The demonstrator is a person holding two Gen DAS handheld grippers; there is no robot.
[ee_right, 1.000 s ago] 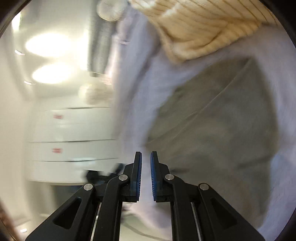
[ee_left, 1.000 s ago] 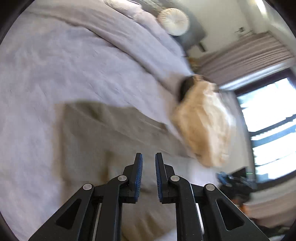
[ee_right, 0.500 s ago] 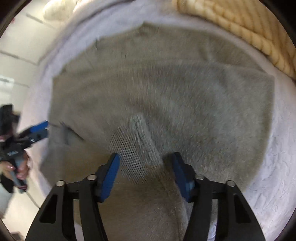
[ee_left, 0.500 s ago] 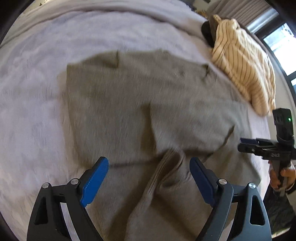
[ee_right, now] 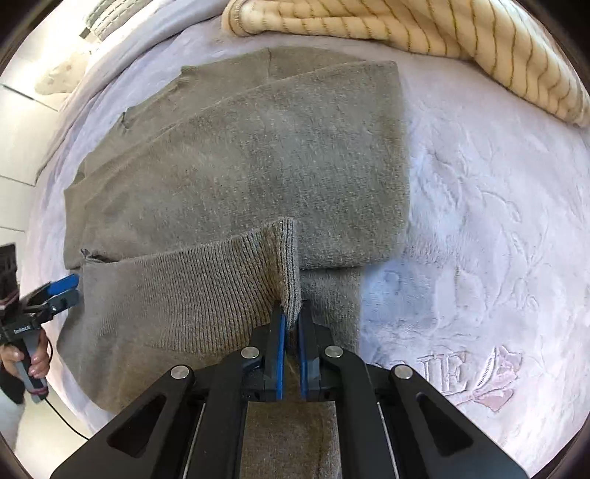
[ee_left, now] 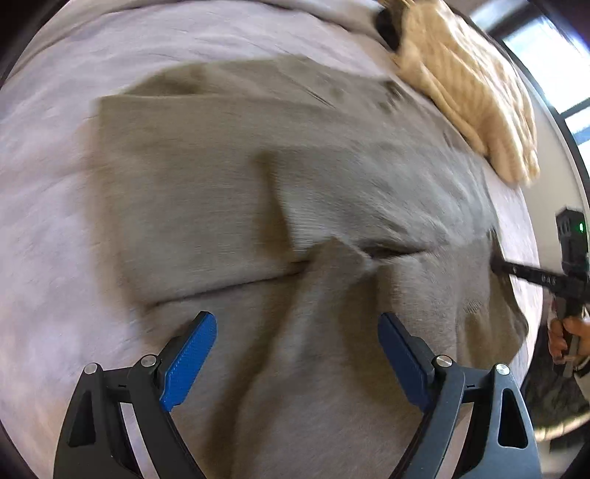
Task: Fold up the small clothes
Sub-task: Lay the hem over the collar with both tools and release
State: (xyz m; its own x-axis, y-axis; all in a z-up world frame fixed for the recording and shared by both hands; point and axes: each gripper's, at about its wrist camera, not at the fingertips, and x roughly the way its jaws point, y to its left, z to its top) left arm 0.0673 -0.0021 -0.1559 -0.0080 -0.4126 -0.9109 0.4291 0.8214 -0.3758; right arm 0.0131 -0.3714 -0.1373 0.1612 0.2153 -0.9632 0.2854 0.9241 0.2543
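Observation:
A grey-green knit sweater (ee_left: 228, 177) lies partly folded on a pale lilac bedspread (ee_left: 48, 228); it also fills the right wrist view (ee_right: 258, 154). My left gripper (ee_left: 297, 353) is open wide, just above the sweater's near part, holding nothing. My right gripper (ee_right: 290, 324) is shut on the sweater's ribbed hem (ee_right: 285, 258) and lifts that edge off the bed. The right gripper also shows in the left wrist view (ee_left: 516, 271) at the sweater's right edge. The left gripper shows in the right wrist view (ee_right: 68, 289) at the far left.
A cream striped knit (ee_left: 468, 84) lies bunched past the sweater's far right corner; it shows at the top of the right wrist view (ee_right: 424, 25). The bedspread (ee_right: 479, 221) has embroidered letters (ee_right: 448, 372). A bright window (ee_left: 553, 70) is beyond the bed.
My right gripper has shut on the ribbed hem and raised it. My left gripper has stayed open and moved lower and closer over the sweater. A second ago both were shut and swinging in.

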